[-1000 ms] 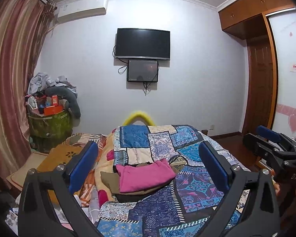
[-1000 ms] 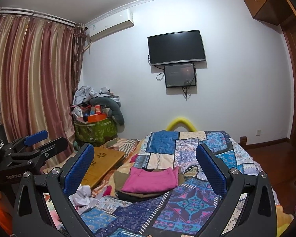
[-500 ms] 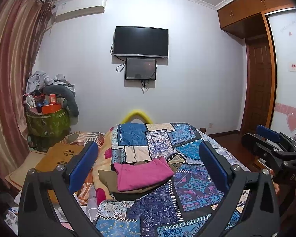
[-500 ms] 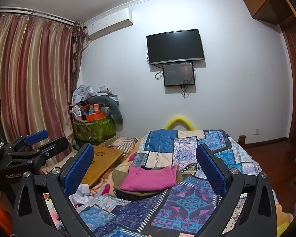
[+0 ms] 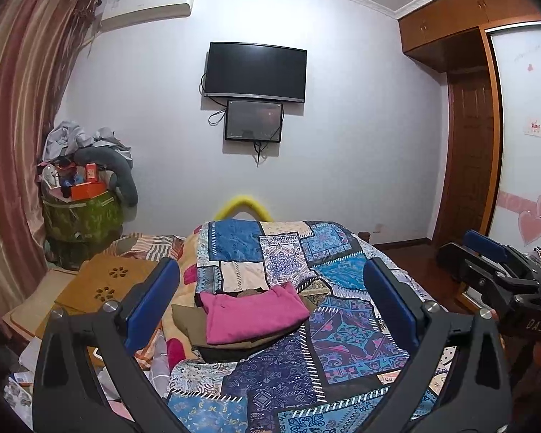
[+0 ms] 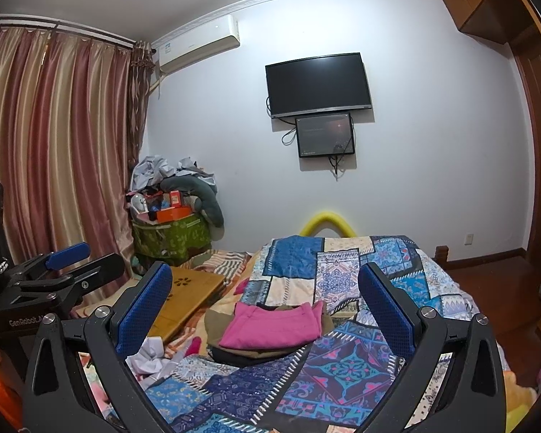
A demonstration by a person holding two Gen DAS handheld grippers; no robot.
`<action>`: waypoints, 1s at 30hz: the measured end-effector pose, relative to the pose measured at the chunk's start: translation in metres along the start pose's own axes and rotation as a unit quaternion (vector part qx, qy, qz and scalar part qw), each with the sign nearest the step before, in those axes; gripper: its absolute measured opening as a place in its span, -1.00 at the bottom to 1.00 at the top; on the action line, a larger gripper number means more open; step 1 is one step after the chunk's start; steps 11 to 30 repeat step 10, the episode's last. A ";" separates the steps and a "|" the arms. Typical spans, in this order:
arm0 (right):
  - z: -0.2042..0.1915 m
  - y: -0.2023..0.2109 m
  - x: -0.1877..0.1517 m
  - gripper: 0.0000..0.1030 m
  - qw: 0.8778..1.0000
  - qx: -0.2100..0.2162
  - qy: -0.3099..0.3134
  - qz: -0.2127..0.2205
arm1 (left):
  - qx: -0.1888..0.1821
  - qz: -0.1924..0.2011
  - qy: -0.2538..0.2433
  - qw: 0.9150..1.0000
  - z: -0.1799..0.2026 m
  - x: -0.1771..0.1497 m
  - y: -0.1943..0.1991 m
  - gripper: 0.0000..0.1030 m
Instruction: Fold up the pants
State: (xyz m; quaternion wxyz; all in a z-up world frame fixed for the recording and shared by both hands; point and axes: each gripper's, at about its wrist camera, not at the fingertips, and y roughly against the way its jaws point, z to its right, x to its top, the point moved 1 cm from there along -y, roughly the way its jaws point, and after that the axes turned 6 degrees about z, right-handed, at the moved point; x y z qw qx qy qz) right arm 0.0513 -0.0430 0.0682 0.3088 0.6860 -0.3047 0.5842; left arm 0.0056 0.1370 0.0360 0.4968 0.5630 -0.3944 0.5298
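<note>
Pants folded into a flat pink cloth square [image 5: 252, 314] lie on top of a small pile of brown and dark folded clothes [image 5: 187, 324], in the middle of the bed with the blue patchwork quilt [image 5: 342, 335]. The pile looks neat, so the folding seems done or nearly done.

The left gripper [image 5: 270, 303] hangs in the air above the near end of the bed. Its jaws are wide open and hold nothing. The right gripper [image 6: 265, 305] is beside it, with jaws wide open and empty too. Both are well apart from the pile.

If another pair needs folding, it is best to come down slowly, grab the cloth by two corners, and keep the edges lined up so the pile stays tidy.

I count one pink pair, two or three darker pieces under it, two grippers, one bed, and two dark screens [image 5: 255, 72] on the wall.
</note>
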 end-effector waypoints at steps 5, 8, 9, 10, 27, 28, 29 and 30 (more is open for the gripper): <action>0.001 0.000 -0.001 0.99 1.000 0.000 -0.003 -0.002 | -0.004 -0.006 -0.009 1.000 0.002 -0.001 -0.001 0.99; 0.002 -0.002 -0.001 0.99 1.000 0.000 -0.006 -0.005 | -0.006 -0.008 -0.011 1.000 0.004 -0.002 -0.003 0.99; 0.002 -0.002 -0.002 0.99 1.000 0.000 -0.007 -0.005 | -0.006 -0.009 -0.011 1.000 0.004 -0.003 -0.003 0.99; 0.002 -0.003 -0.002 0.99 1.000 0.000 -0.007 -0.006 | -0.006 -0.010 -0.011 1.000 0.004 -0.003 -0.004 0.99; 0.002 -0.003 -0.002 0.99 1.000 0.000 -0.007 -0.006 | -0.006 -0.010 -0.011 1.000 0.004 -0.003 -0.004 0.99; 0.002 -0.003 -0.002 0.99 1.000 0.000 -0.007 -0.006 | -0.006 -0.010 -0.011 1.000 0.004 -0.003 -0.004 0.99; 0.002 -0.003 -0.002 0.99 1.000 0.000 -0.007 -0.006 | -0.006 -0.010 -0.011 1.000 0.004 -0.003 -0.004 0.99; 0.002 -0.003 -0.002 0.99 1.000 0.000 -0.007 -0.006 | -0.006 -0.010 -0.011 1.000 0.004 -0.003 -0.004 0.99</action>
